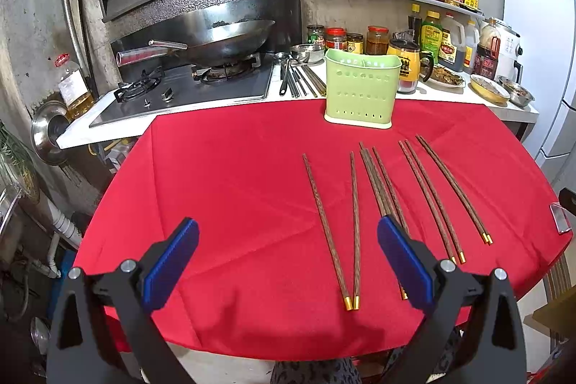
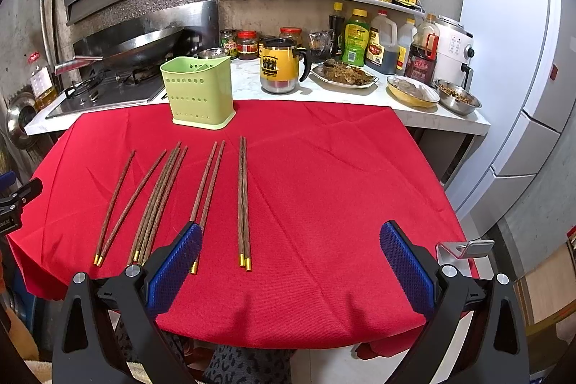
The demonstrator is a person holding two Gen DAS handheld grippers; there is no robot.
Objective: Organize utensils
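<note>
Several brown wooden chopsticks (image 1: 381, 189) with gold tips lie in loose pairs on the red tablecloth (image 1: 234, 168); the right wrist view shows the same chopsticks (image 2: 243, 200) at left and centre. A light green perforated utensil holder (image 1: 361, 90) stands upright at the table's far edge, and this holder (image 2: 198, 92) looks empty. My left gripper (image 1: 288, 261) hovers open over the near edge, left of the chopsticks, its right pad covering one bundle's ends. My right gripper (image 2: 291, 261) is open above the near edge, right of the rightmost pair.
Behind the table runs a counter with a gas stove (image 1: 172, 89), a wok (image 1: 223, 42), metal utensils (image 1: 298, 78), a yellow mug (image 2: 280, 65), bottles, jars and food dishes (image 2: 343, 72). A white fridge (image 2: 522, 60) stands at right. A metal clamp (image 2: 464, 249) sits on the table's right edge.
</note>
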